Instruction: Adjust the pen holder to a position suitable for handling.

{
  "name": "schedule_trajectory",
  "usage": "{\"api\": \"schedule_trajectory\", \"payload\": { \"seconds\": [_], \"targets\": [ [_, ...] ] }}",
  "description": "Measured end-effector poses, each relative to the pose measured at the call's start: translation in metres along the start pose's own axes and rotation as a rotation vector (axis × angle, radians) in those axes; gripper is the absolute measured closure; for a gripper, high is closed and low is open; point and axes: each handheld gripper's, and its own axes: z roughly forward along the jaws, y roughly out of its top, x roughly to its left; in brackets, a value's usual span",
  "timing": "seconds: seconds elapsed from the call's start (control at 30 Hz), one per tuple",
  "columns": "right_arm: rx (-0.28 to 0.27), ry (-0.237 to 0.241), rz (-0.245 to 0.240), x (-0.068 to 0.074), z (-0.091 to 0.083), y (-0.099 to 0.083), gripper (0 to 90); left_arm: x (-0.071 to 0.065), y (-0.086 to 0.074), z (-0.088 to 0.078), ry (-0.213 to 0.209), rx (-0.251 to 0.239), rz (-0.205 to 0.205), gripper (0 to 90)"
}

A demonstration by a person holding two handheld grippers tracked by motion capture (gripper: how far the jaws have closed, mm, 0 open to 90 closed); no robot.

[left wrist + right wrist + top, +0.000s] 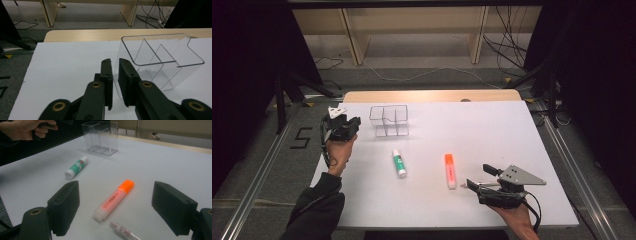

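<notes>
White tabletop point(492, 135) holds a clear organizer point(389, 120) at 11 o'clock, light, rigid, slippery: left gripper point(114, 65) is clamped on its thin wall, right gripper point(117, 207) gapes over an orange highlighter point(114, 199).

Right tongs point(115, 207) spread wide over white counter point(162, 162), orange highlighter point(113, 200) between jaws, untouched; clear pen point(123, 231) just below; glue stick point(76, 167) and clear organizer point(102, 137) beyond.
</notes>
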Motion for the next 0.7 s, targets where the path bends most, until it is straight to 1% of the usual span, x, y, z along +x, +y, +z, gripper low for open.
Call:
{"api": "schedule_trajectory", "payload": {
  "seconds": [0.1, 0.17, 0.33, 0.4, 0.43, 0.57, 0.67, 0.7],
  "targets": [
    [-0.004, 0.002, 0.008, 0.0, 0.0, 0.0, 23.4, 0.002, -0.001, 0.007, 0.008, 0.013, 0.0, 87.0],
    [-0.001, 0.0, 0.002, 0.0, 0.0, 0.0, 23.4, 0.003, -0.001, 0.011, 0.013, 0.019, -0.003, 88.9],
    [0.0, 0.0, 0.002, 0.0, 0.001, 0.0, 23.5, 0.007, -0.002, 0.02, 0.024, 0.032, -0.014, 89.1],
    [0.0, 0.001, 0.003, 0.0, 0.001, 0.0, 23.5, 0.009, -0.003, 0.024, 0.029, 0.032, -0.029, 89.1],
    [-0.002, 0.002, 0.006, 0.0, 0.001, 0.0, 23.5, 0.01, -0.004, 0.026, 0.027, 0.035, -0.038, 89.1],
    [0.0, 0.002, 0.002, 0.0, 0.001, 0.0, 23.5, 0.011, -0.004, 0.034, 0.017, 0.037, -0.052, 89.1],
    [0.0, 0.004, 0.004, 0.0, 0.001, 0.0, 23.6, 0.008, -0.004, 0.038, 0.012, 0.043, -0.047, 89.1],
    [0.001, 0.004, 0.001, 0.0, 0.001, 0.0, 23.5, 0.006, -0.003, 0.041, 0.004, 0.045, -0.037, 89.1]
  ]
}}
